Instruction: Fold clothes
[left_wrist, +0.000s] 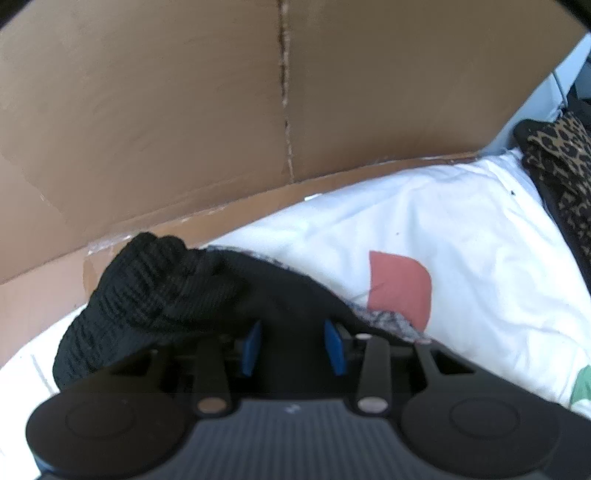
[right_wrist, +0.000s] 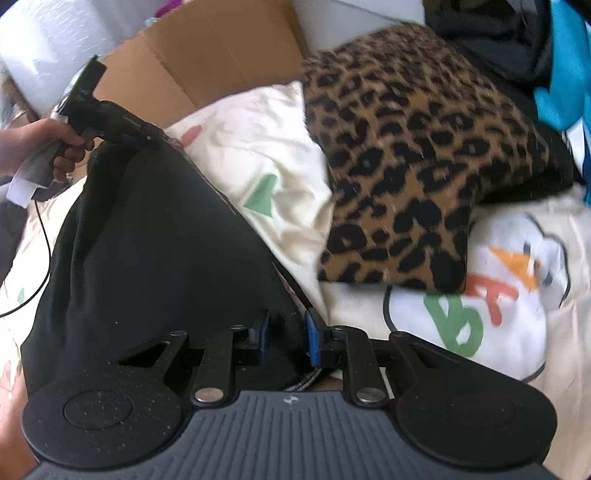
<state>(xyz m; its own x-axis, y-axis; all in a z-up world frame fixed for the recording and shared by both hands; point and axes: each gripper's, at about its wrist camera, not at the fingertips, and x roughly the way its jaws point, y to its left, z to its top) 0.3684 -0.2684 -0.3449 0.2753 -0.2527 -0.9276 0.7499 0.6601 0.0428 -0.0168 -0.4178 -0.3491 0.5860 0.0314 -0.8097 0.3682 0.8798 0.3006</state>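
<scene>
A black garment (right_wrist: 147, 236) is stretched between my two grippers above a white printed sheet (right_wrist: 258, 155). My left gripper (left_wrist: 293, 343) is shut on one end of it; its ribbed black cuff (left_wrist: 140, 288) bunches to the left of the blue pads. My right gripper (right_wrist: 286, 338) is shut on the other end. In the right wrist view the left gripper (right_wrist: 107, 118) shows at upper left, held by a hand, with the cloth hanging from it.
A brown cardboard box wall (left_wrist: 221, 110) stands just behind the left gripper. A folded leopard-print garment (right_wrist: 417, 155) lies on the sheet to the right, and also shows in the left wrist view (left_wrist: 561, 166). Dark and blue clothes (right_wrist: 554, 55) pile at the far right.
</scene>
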